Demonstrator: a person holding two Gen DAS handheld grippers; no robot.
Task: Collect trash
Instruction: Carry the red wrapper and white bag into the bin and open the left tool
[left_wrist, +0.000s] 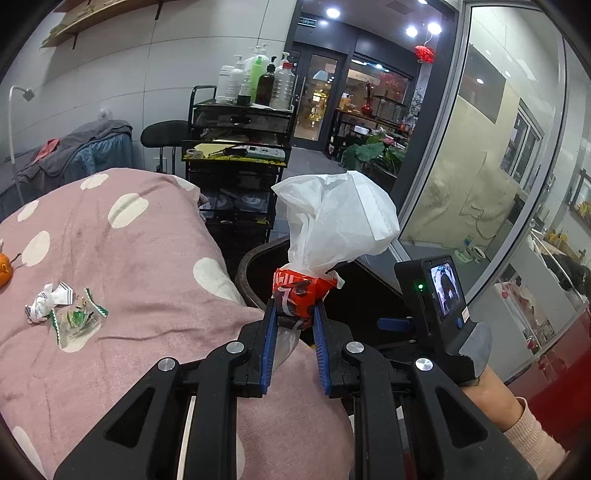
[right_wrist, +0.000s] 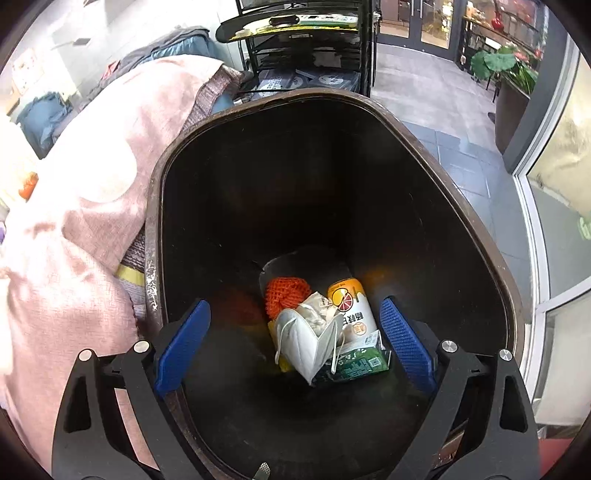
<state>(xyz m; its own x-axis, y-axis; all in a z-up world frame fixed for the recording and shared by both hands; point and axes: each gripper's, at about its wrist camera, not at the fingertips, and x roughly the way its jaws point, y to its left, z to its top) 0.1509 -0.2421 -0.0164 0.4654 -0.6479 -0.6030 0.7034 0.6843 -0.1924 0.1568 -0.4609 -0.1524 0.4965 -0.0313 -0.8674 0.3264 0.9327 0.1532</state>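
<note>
While left hand-held gripper (left_wrist: 295, 317) pinches red wrapper (left_wrist: 301, 291) and tissue (left_wrist: 340, 221) beside bin (left_wrist: 255, 266), right hand-held gripper (right_wrist: 295, 332) gapes empty over it; next: carry over rim, release. Wrappers (left_wrist: 66, 310) remain on bed (left_wrist: 147, 258).

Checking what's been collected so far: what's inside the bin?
In the bin: a face mask, a can, orange netting and a green carton. Anything beneath them is hidden.

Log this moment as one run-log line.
left gripper: shut on red wrapper and tissue | right gripper: open, empty, over bin | in bin: mask, can | on blanket: wrappers
</note>
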